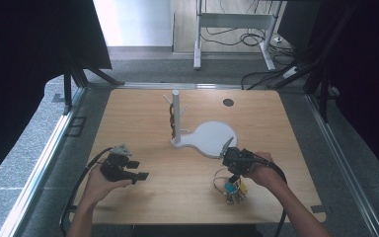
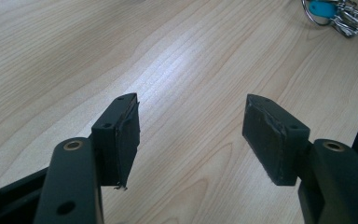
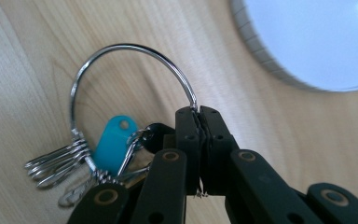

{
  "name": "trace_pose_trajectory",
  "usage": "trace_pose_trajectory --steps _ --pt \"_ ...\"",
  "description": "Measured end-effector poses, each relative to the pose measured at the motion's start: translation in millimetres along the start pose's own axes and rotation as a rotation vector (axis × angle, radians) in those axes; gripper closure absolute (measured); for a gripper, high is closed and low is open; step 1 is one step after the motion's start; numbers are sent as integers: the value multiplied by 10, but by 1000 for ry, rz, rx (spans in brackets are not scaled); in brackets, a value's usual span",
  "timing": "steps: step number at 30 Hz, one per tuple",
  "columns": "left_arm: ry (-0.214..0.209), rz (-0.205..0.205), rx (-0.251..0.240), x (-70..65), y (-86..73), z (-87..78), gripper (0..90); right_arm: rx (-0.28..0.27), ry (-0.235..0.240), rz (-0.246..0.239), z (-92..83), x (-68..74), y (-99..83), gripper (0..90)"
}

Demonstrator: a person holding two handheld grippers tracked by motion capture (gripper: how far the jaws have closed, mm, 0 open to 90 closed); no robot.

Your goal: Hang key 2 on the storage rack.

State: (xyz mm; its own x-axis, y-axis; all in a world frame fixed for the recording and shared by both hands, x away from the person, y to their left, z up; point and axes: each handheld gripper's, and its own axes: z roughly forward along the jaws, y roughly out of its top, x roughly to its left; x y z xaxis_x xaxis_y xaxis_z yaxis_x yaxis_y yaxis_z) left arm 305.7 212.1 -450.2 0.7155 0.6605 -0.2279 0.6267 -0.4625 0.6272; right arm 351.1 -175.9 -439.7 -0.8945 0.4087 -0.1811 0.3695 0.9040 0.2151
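Observation:
A large metal key ring (image 3: pixel 121 51) carries several keys (image 3: pixel 58 161) and a teal tag (image 3: pixel 112 142). My right gripper (image 3: pixel 198 112) is shut on the wire of the ring, with the keys hanging below it over the wooden table (image 1: pixel 187 197). From above, the right gripper (image 1: pixel 233 159) sits at the table's front right, with the key ring (image 1: pixel 231 187) beneath it. My left gripper (image 1: pixel 137 170) stands open at the front left, nothing between its pads (image 2: pixel 128 135). The key ring (image 2: pixel 331 14) lies far off in the left gripper view.
A white stand with a round base (image 1: pixel 212 138) and an upright post with pegs (image 1: pixel 176 111) stands mid-table, just beyond the right gripper. The edge of that base (image 3: pixel 270 60) shows in the right gripper view. A dark round hole (image 1: pixel 228 102) sits near the far edge.

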Motion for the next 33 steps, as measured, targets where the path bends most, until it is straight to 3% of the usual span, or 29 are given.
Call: trace_pose_trajectory --steps 1,3,8,17,20,33 --pt "-1 0 -2 7 -1 -5 374 -18 -38 -15 -71 -4 7 880" --pt "-2 -4 -6 10 -3 -7 375 -25 -47 -19 -94 -7 10 881" --pt "-4 -11 -11 26 -8 -21 376 -59 -120 -21 -268 -41 38 883" --pt "-7 -18 -20 42 -13 -33 376 -102 -182 -6 -500 -114 86 883" --pt "-7 -19 -22 47 -14 -34 376 -116 -192 2 -564 -142 104 884" --pt "-10 -18 -17 75 -20 -26 377 -186 -144 41 -730 -340 216 884"
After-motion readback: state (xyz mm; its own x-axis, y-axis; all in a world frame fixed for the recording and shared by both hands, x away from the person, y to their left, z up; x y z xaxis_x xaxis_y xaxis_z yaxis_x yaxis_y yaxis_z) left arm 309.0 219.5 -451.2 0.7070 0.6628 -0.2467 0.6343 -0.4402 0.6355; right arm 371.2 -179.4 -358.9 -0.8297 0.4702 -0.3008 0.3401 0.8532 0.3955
